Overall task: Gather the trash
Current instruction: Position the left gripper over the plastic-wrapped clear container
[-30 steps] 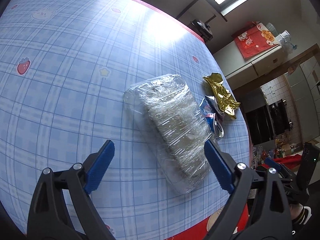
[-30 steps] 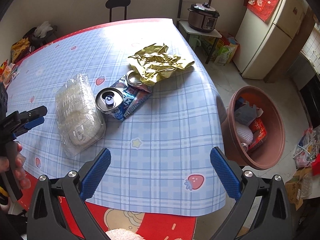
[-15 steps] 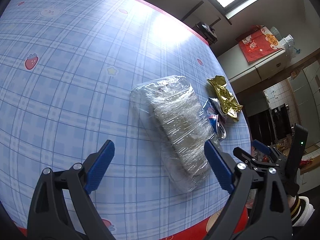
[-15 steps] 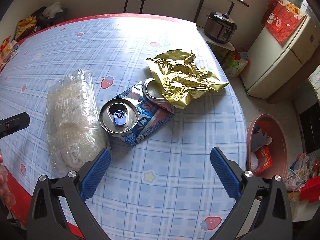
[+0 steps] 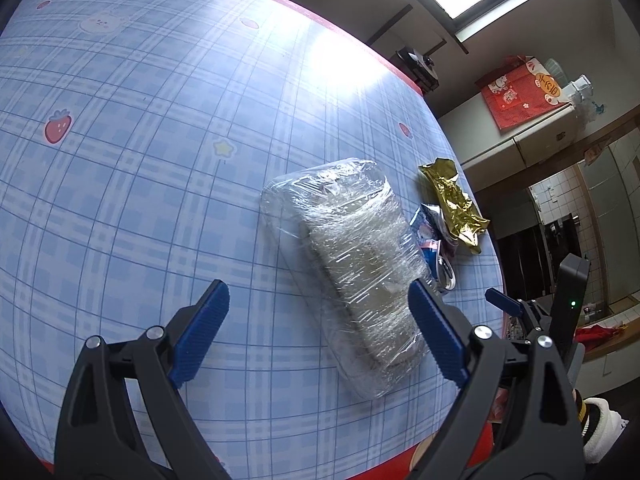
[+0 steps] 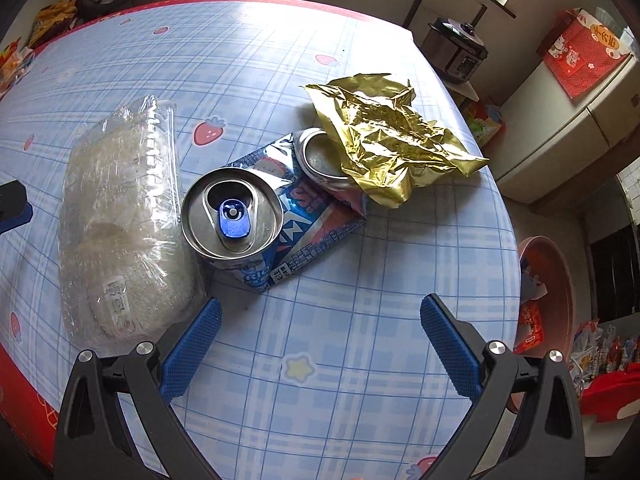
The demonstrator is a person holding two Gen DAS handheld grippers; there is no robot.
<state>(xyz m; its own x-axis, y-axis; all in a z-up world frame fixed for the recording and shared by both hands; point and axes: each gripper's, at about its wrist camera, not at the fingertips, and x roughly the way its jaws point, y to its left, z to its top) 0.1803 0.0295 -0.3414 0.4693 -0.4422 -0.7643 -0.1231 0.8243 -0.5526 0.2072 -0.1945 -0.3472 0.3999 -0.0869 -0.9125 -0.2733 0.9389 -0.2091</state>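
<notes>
Both grippers spread wide, nothing held.

The left gripper (image 5: 318, 334) is angled downward with its jaws fully apart; the blue-padded fingers (image 5: 200, 332) stand clear on either side with nothing between them. The right gripper (image 6: 318, 344) is likewise angled downward, its jaws fully apart and empty, its blue pads (image 6: 450, 346) well separated. In the left wrist view the right gripper (image 5: 516, 312) shows at the right edge, beside the left one, with a sleeve cuff (image 5: 600, 428) below it.
</notes>
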